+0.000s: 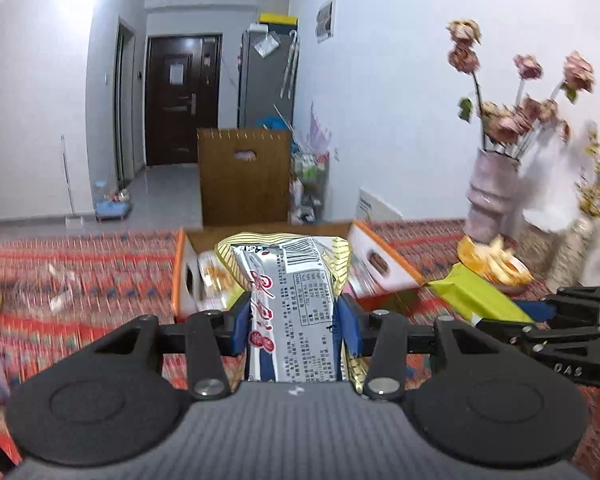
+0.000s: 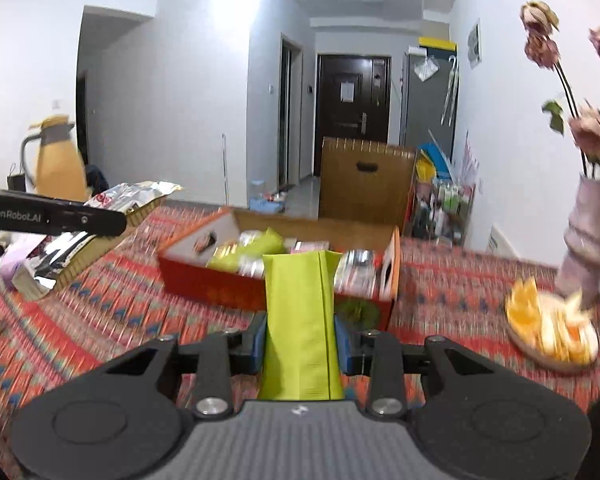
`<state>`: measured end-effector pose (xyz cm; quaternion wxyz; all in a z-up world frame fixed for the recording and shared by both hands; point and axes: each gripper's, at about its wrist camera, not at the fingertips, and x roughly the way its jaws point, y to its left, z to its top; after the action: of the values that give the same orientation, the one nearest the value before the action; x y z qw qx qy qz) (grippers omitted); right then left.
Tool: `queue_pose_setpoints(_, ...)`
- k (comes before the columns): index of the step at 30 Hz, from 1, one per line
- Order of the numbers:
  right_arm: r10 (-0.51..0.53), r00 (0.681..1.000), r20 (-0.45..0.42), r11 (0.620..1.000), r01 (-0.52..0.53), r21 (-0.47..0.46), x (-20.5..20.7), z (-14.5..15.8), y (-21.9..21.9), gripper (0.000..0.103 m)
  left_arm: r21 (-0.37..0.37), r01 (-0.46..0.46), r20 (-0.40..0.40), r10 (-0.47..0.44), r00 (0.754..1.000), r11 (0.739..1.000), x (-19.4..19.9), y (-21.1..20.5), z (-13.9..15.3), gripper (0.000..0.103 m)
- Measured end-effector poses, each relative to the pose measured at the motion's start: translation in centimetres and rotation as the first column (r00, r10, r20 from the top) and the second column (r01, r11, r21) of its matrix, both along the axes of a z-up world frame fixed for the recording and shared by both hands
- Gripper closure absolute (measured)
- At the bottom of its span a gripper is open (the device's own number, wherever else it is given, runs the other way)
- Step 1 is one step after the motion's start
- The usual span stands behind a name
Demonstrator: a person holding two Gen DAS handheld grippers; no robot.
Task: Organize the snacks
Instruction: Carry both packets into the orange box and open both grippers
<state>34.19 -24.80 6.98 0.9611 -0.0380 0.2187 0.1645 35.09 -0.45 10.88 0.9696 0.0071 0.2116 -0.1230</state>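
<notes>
My left gripper [image 1: 296, 320] is shut on a silver snack packet [image 1: 296, 312] with red lettering and a gold-striped edge, held above the patterned tablecloth. Just beyond it stands an open orange and white cardboard box [image 1: 384, 268] with several snacks inside. My right gripper [image 2: 300, 336] is shut on a lime-green snack packet [image 2: 300, 320], lifted in front of the same box [image 2: 204, 284]. In the left wrist view the right gripper [image 1: 540, 320] shows at the right with the green packet [image 1: 480, 296]. In the right wrist view the left gripper [image 2: 80, 216] shows at the left with the silver packet [image 2: 100, 220].
A plate of orange slices [image 2: 552, 332] lies on the red patterned tablecloth [image 2: 100, 320] right of the box. Behind it stands a pale vase of dried roses [image 1: 492, 196]. A yellow jug [image 2: 58, 156] stands at the far left. A brown carton [image 1: 244, 176] stands on the floor beyond.
</notes>
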Motion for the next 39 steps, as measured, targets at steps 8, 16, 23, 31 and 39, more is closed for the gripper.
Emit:
queue_pose_setpoints(8, -0.008, 1.000, -0.018, 1.000, 0.009, 0.026, 11.9, 1.0, 0.4, 0.070, 0.058, -0.052, 0.024, 0.050, 0.998, 0.997, 11.5, 0.4, 0.0, 0.057)
queue_pose_setpoints(16, -0.010, 0.981, -0.194, 0.998, 0.021, 0.054, 25.2, -1.9, 1.9, 0.070, 0.134, -0.053, -0.080, 0.064, 0.995, 0.990, 23.7, 1.9, -4.8, 0.057)
queue_pose_setpoints(23, -0.083, 0.948, -0.307, 0.995, 0.099, 0.034, 32.1, -5.7, 4.3, 0.062, 0.146, -0.035, -0.202, 0.065, 0.977, 0.989, 28.8, 1.5, -9.5, 0.038)
queue_pose_setpoints(31, -0.077, 0.897, -0.434, 0.990, 0.119, 0.069, 33.9, -7.6, 3.9, 0.033, 0.114, -0.025, -0.207, 0.048, 0.977, 0.993, 29.0, 2.3, -9.7, 0.024)
queue_pose_setpoints(39, -0.087, 0.916, -0.391, 0.995, 0.099, 0.008, 33.1, -7.1, 4.8, 0.032, 0.055, -0.080, -0.213, 0.090, 0.973, 0.995, 28.1, 3.1, -8.4, 0.014)
